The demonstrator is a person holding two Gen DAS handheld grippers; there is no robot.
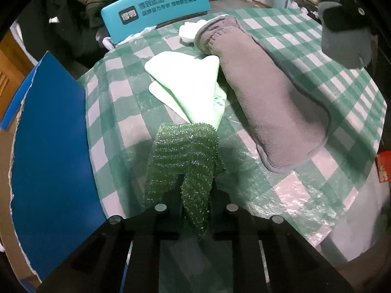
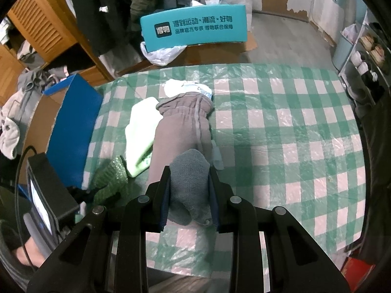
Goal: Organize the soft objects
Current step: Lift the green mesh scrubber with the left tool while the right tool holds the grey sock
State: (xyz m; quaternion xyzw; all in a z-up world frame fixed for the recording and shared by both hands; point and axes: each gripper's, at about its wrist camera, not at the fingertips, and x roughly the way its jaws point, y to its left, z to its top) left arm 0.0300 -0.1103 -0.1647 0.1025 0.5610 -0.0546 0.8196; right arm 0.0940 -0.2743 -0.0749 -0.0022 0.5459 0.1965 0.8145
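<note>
Both tongs grip: left gripper (image 1: 195, 205) is clamped on a sparkly green mesh scrubber (image 1: 185, 156), right gripper (image 2: 189, 193) on a grey knitted sock (image 2: 190, 183), above the green-checked tablecloth (image 2: 281, 127).

Two black hand-held grippers
Each hand-held gripper (image 1: 195, 210) (image 2: 189, 195) has matte black angular fingers with round silver screws.
</note>
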